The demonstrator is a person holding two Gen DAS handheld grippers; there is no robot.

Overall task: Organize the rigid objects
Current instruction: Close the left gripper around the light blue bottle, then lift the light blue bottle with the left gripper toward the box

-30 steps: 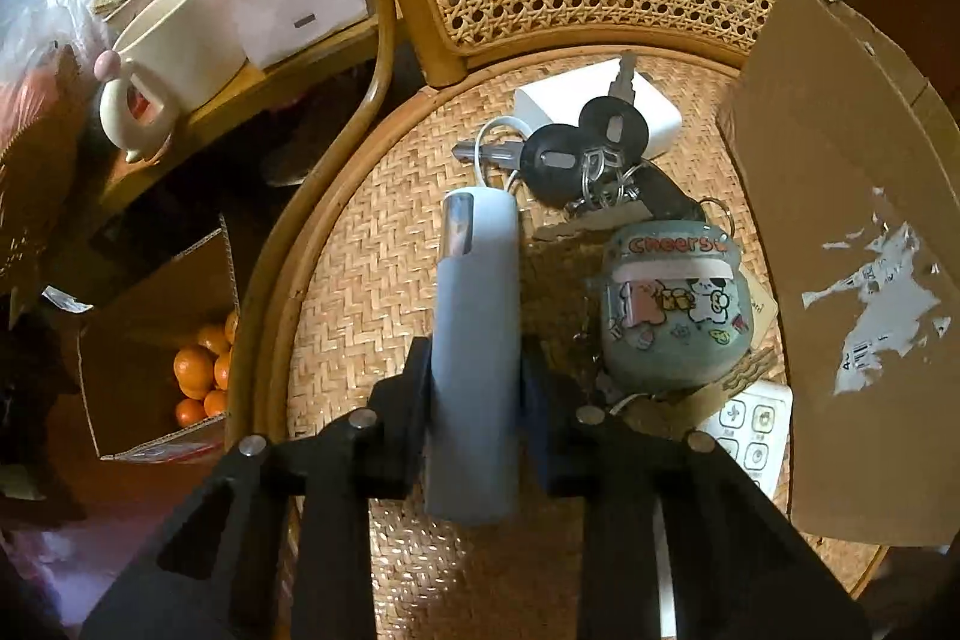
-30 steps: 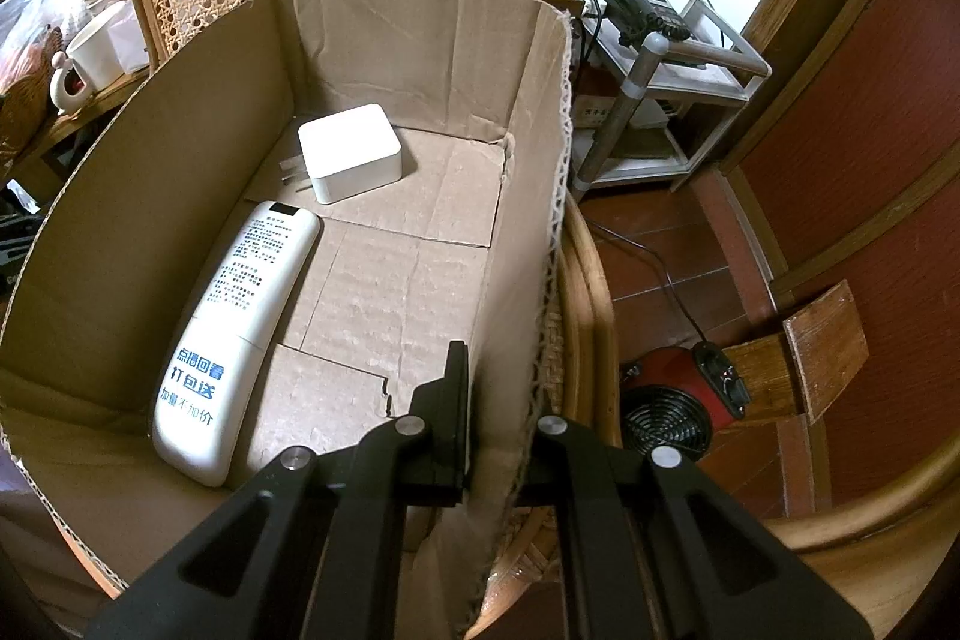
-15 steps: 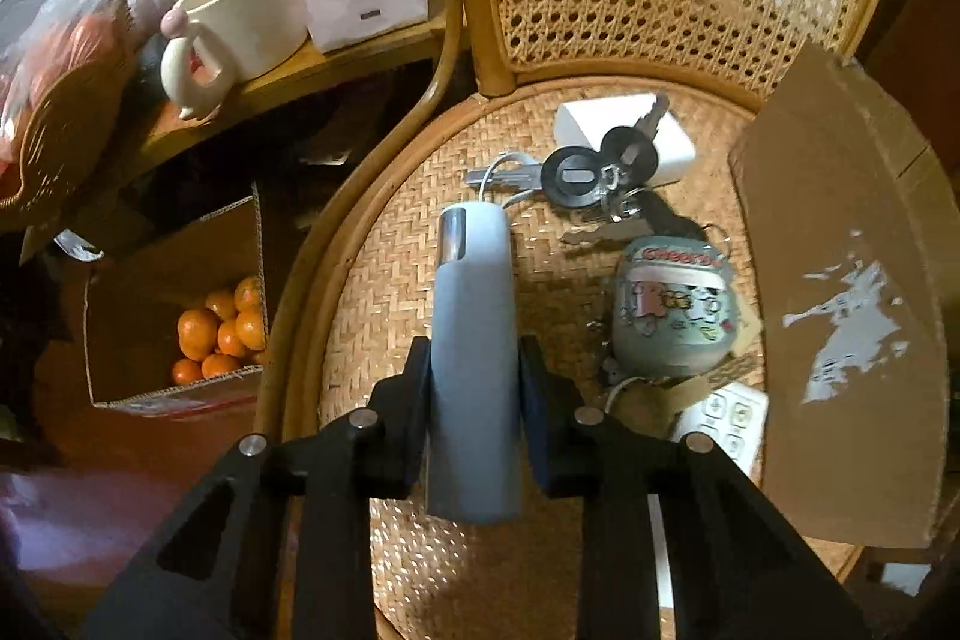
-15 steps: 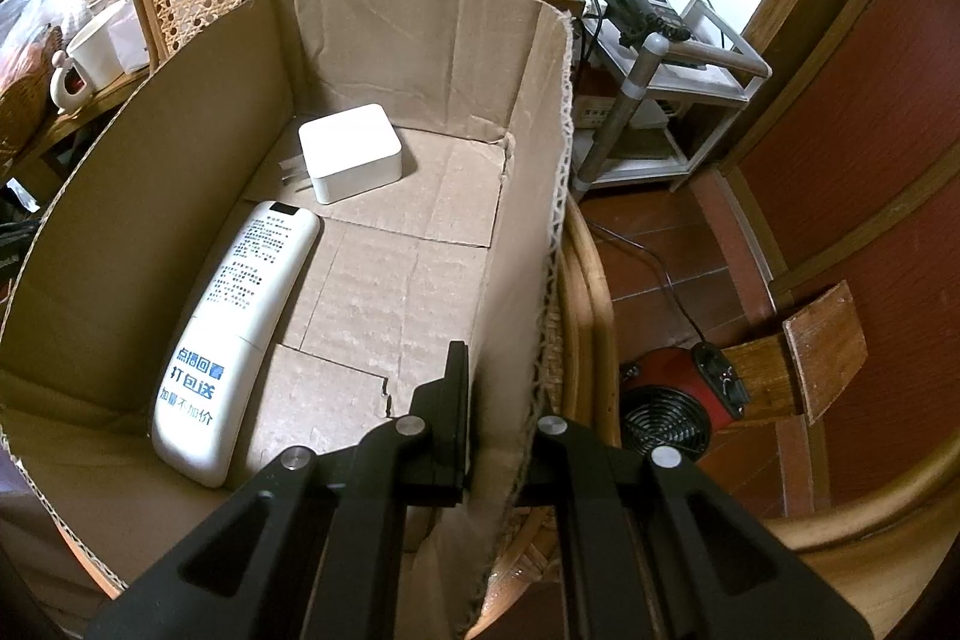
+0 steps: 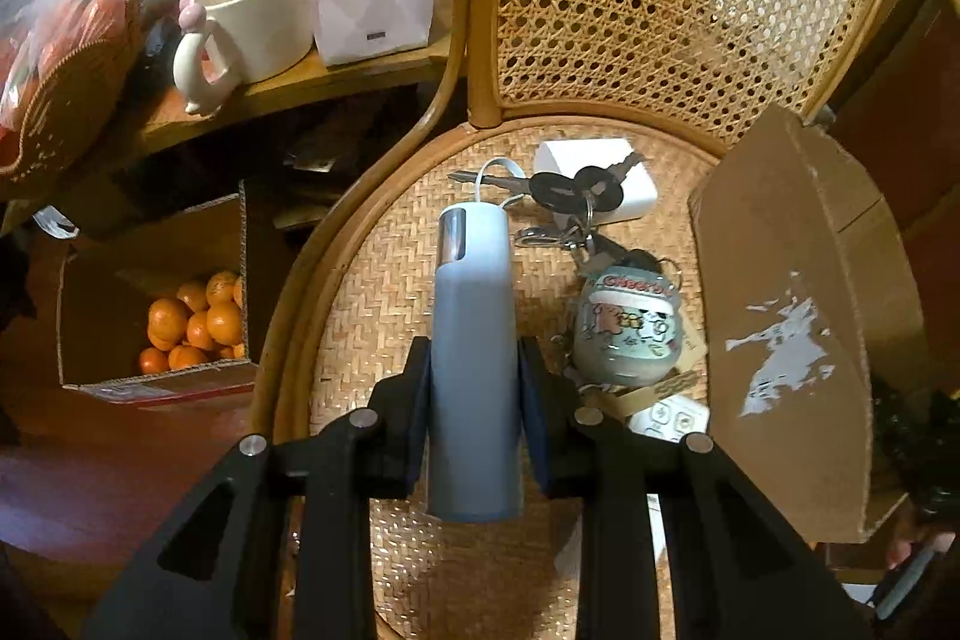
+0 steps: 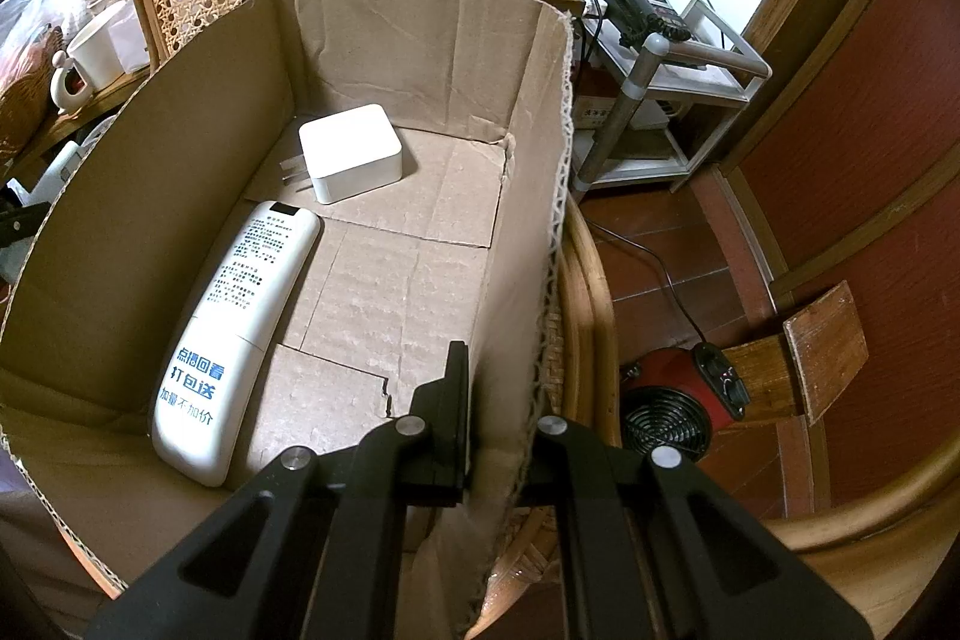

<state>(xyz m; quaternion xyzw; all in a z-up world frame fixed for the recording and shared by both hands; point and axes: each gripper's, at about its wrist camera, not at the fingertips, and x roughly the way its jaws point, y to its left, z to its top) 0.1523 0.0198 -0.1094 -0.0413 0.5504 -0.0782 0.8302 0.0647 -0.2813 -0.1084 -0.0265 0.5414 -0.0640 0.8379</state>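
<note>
My left gripper (image 5: 474, 388) is shut on a pale blue cylinder (image 5: 474, 328) with a silver band and a white loop, held above the woven chair seat (image 5: 384, 292). On the seat lie a bunch of keys (image 5: 570, 190), a white adapter (image 5: 630, 187), a green sticker-covered pouch (image 5: 627, 334) and a small white remote (image 5: 669, 418). My right gripper (image 6: 498, 430) is shut on the right wall of a cardboard box (image 6: 528, 196). Inside the box lie a white remote control (image 6: 240, 316) and a white charger block (image 6: 351, 151).
A side table at the left carries a cream mug (image 5: 252, 19), a pink carton (image 5: 372, 4) and bags. Below it a box of oranges (image 5: 192, 322) stands on the floor. In the right wrist view a red fan heater (image 6: 672, 412) and a metal shelf (image 6: 666, 70) stand right of the chair.
My left gripper has risen and drawn back with the blue cylinder, so the seat items look smaller and more of the side table shows. The right gripper and box have not moved.
</note>
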